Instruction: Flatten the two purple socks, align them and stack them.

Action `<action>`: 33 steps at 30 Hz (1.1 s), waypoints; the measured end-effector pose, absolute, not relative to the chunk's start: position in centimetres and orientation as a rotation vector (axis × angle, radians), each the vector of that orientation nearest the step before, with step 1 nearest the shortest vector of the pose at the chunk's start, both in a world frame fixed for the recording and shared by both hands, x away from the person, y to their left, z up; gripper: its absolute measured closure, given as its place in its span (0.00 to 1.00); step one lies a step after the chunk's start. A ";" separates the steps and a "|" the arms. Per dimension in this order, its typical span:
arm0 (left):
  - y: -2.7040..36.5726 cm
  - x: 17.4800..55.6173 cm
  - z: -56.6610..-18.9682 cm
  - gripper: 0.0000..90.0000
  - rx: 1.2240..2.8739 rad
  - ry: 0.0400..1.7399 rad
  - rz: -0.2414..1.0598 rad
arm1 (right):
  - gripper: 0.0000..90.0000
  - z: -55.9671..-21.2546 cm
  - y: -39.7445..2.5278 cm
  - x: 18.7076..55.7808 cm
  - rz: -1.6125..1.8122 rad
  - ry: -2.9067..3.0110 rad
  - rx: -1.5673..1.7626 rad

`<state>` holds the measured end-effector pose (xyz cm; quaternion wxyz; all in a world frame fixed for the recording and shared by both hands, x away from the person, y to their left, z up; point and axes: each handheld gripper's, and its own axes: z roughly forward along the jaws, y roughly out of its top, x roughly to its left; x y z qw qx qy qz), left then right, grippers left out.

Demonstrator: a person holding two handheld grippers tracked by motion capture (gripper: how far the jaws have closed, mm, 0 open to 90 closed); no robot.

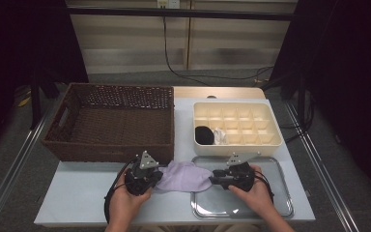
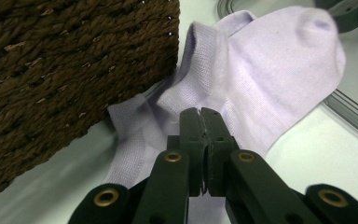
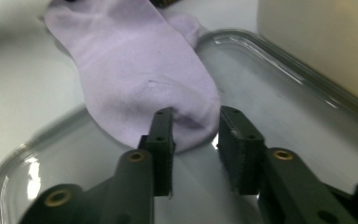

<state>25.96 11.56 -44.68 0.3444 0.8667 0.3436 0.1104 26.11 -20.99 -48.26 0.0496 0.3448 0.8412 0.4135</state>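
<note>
— Where's the sock [image 1: 183,176] from your seat?

— I see it flat on the desk [image 1: 82,193], between my two hand-held grippers, just in front of the basket [image 1: 113,121]. In the left gripper view the cuff end [image 2: 135,140] lies right against the basket's woven wall; whether it touches, I can't tell. The toe end [image 3: 186,116] reaches over the rim of the tray [image 1: 270,203] and rests on it.

— And your left hand-held gripper [image 1: 147,178]?

— Its jaws are pressed together. The sock's edge runs under their tips, but I can't tell whether any fabric is caught between them.

— The right hand-held gripper [image 1: 217,176]?

— Spread. In the right gripper view its jaws stand on either side of the toe, over the tray. One pad [image 3: 164,135] is just at the fabric, the other stands apart.

— Anything else nearby?

— A cream organizer [image 1: 236,123] sits behind the tray, with a black item [image 1: 204,135] and a white one [image 1: 220,136] in its near-left compartments.
</note>
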 end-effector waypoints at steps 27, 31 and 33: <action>14.3 26.0 -45.3 0.81 2.240 0.962 0.369 | 1.00 -47.5 -18.5 27.6 1.249 2.602 0.893; 13.7 26.8 -46.1 0.80 2.258 0.963 0.325 | 1.00 -47.9 -18.3 27.6 1.240 2.614 0.890; 13.5 27.0 -46.2 0.84 2.275 0.954 0.304 | 1.00 -48.1 -18.3 27.6 1.231 2.614 0.894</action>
